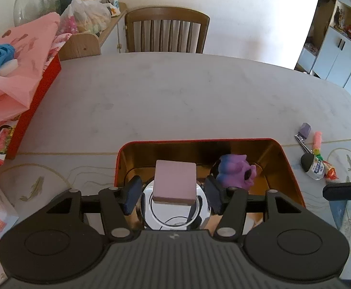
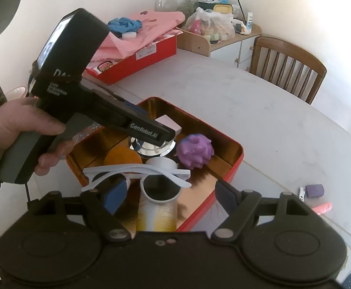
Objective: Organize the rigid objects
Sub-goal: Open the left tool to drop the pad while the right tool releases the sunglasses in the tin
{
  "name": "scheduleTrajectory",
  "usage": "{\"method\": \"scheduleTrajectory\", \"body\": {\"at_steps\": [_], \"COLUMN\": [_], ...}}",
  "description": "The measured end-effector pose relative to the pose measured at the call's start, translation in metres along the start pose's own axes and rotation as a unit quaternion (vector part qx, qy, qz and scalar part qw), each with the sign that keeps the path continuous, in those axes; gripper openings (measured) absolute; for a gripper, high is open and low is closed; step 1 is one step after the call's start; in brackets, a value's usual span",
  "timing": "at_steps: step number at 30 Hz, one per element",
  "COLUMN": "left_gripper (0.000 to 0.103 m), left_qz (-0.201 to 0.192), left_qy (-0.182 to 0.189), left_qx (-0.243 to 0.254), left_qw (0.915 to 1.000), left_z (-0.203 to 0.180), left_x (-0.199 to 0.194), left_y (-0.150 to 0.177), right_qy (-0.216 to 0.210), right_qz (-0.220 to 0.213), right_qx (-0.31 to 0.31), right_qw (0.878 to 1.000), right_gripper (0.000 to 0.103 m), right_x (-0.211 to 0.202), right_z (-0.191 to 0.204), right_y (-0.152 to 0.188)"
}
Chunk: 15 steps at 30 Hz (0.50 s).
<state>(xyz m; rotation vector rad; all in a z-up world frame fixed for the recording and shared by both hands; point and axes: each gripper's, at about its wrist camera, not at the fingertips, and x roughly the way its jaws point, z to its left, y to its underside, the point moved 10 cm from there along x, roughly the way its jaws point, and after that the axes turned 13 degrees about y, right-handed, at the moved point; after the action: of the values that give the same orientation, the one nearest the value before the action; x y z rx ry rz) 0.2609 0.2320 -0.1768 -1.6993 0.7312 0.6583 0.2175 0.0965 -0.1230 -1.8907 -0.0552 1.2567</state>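
A red tin box (image 1: 292, 168) (image 2: 238, 161) with a gold inside stands on the table. In it lie a chrome stand with a pink square top (image 1: 175, 180) (image 2: 168, 124), a purple toy figure (image 1: 235, 173) (image 2: 194, 154), white sunglasses (image 2: 137, 175), an orange round thing (image 2: 122, 159) and a white cup (image 2: 161, 163). My left gripper (image 1: 172, 196) (image 2: 168, 134) hovers inside the box, open, its fingers on either side of the chrome stand without touching it. My right gripper (image 2: 170, 197) is open and empty above the box's near edge, over the sunglasses.
To the right of the box lie a purple block (image 1: 305, 130) (image 2: 315, 190), a pink tube (image 1: 317, 139) (image 2: 322, 208), a nail clipper (image 1: 302, 142) and small packets (image 1: 316, 166). A red box with pink cloth (image 1: 19, 77) (image 2: 141, 48) stands far left. A wooden chair (image 1: 167, 30) (image 2: 288, 67) is behind the table.
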Motion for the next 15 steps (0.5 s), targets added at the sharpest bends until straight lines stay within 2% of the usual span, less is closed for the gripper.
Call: {"method": "scheduleTrajectory", "body": {"at_steps": [4, 7, 12, 15], "left_gripper": [0.066, 0.067, 0.073, 0.081], "left_qz": [-0.01, -0.017, -0.037, -0.058], "left_qy": [-0.001, 0.0, 0.0, -0.007], "left_qx": [0.004, 0.007, 0.01, 0.012], "left_qw": [0.9999, 0.9998, 0.9992, 0.9982], "left_z": [-0.006, -0.011, -0.023, -0.031], "left_x": [-0.012, -0.021, -0.038, -0.05], "left_y": [0.0, -0.001, 0.0, -0.001], "right_qy": [0.003, 0.003, 0.006, 0.005], "right_qz": [-0.005, -0.008, -0.016, -0.02], "right_qx": [0.006, 0.013, 0.022, 0.034], "right_qw": [1.0, 1.0, 1.0, 0.999], "right_gripper": [0.082, 0.084, 0.094, 0.099], "right_x": [-0.008, -0.014, -0.027, -0.036], "right_z": [0.0, -0.002, -0.006, -0.011], "right_y": [0.0, -0.001, 0.001, 0.003]}}
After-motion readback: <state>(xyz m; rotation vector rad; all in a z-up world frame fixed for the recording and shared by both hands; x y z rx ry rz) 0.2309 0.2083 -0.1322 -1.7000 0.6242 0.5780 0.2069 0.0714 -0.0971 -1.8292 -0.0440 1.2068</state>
